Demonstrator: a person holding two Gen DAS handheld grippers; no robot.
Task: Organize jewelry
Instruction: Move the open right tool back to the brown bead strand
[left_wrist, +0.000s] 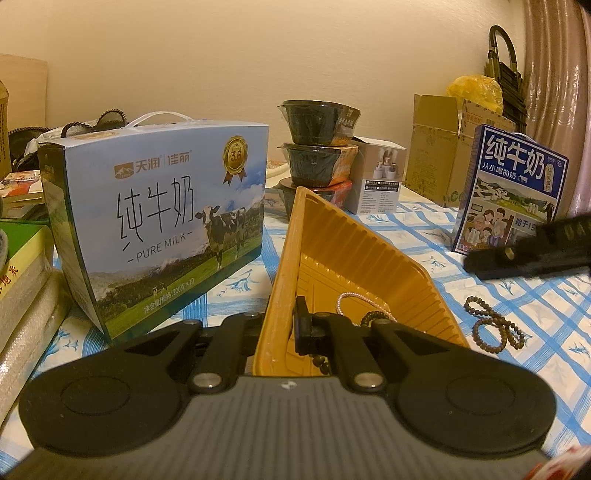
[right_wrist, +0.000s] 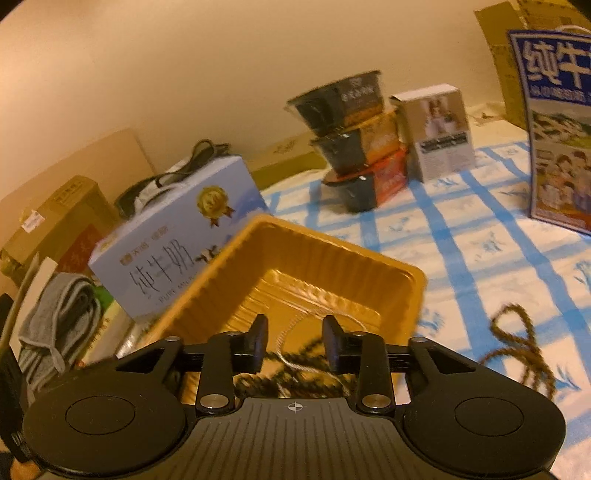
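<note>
Jewelry is lying partly inside the gold plastic tray (left_wrist: 369, 273): a dark bead strand (left_wrist: 373, 317) and a pale pearl strand (left_wrist: 354, 299) are resting on its floor. The left gripper (left_wrist: 280, 325) is pinching the tray's near wall, jaws clamped on it and tilting it up. The right gripper (right_wrist: 295, 343) is hovering over the tray's near end, jaws apart, nothing between them. A second brown bead bracelet (left_wrist: 495, 325) is lying on the checked tablecloth (left_wrist: 517, 295), just beside the tray. Risk, as judged: the thin wall may be slipping or flexing, spilling the strands. Only the left view is showing the tilt and pearls sharply; the blurred right view is showing the tray's far rim. Beyond, a milk carton (left_wrist: 162, 229) and stacked bowls (left_wrist: 317, 147) are standing.
</note>
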